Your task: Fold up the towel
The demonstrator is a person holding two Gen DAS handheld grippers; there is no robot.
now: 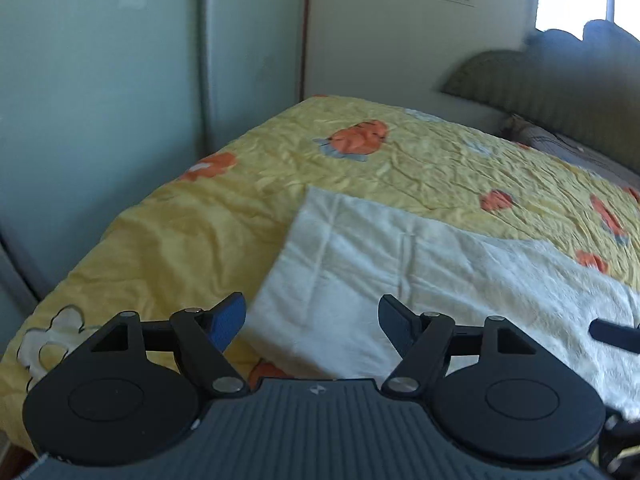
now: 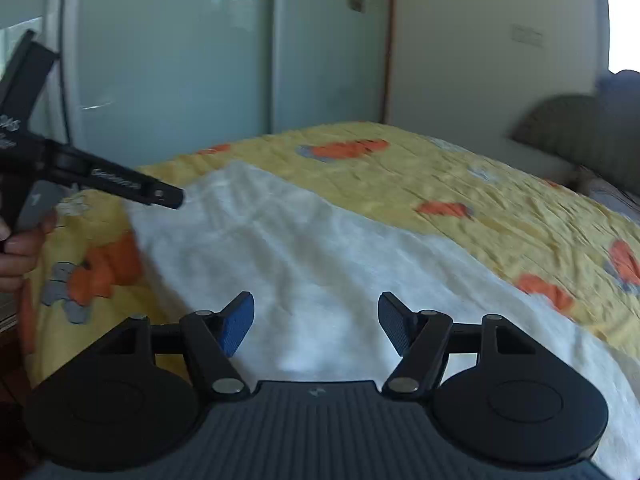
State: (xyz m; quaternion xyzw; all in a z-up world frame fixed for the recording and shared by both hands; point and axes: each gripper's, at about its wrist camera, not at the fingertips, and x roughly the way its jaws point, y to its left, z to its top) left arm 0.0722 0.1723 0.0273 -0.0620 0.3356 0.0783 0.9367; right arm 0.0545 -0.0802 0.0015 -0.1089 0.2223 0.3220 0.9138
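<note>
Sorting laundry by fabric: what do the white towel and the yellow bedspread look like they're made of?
White towel: likely terry or fleece, with a fuzzy matte nap and soft creases. Yellow bedspread: probably thin woven cotton or polyester, with fine crinkles, a slight sheen and a printed orange pattern.

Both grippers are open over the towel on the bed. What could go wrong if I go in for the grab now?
1. The white towel lies on a wrinkled yellow quilt; the left gripper or right gripper may pinch quilt along with towel.
2. Both views are motion-blurred, so edge targeting could miss.
3. The grippers are close together and might collide.
</note>
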